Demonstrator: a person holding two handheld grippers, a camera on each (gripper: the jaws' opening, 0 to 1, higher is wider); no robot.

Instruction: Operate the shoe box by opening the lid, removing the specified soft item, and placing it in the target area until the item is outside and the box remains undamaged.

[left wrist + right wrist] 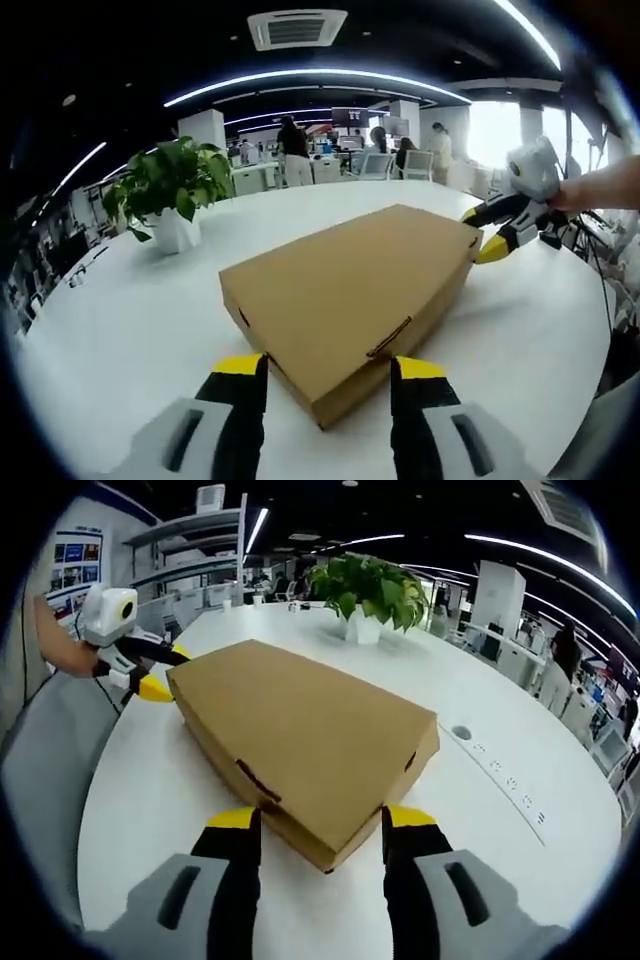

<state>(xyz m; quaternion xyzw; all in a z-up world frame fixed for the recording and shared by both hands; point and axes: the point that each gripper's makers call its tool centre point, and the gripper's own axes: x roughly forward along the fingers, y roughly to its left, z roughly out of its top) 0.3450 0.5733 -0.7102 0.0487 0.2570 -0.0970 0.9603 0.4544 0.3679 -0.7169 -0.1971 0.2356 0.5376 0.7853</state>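
Observation:
A closed brown cardboard shoe box (pixel 350 290) lies flat on the white round table (pixel 130 320); whatever it holds is hidden. My left gripper (pixel 330 367) is open, its black, yellow-tipped jaws either side of the box's near corner. At the box's far end, my right gripper (pixel 483 232) is held by a hand, its jaws apart around the box edge. From the opposite side the box (pixel 300 735) points a corner between the open jaws of my right gripper (pixel 321 817). There my left gripper (pixel 168 670) sits at the far left corner.
A potted green plant (pixel 170 195) in a white pot stands on the table beyond the box, also visible as the plant (pixel 368 595). A round cable port (pixel 461 733) sits near the table's right edge. Office desks, chairs and standing people fill the background.

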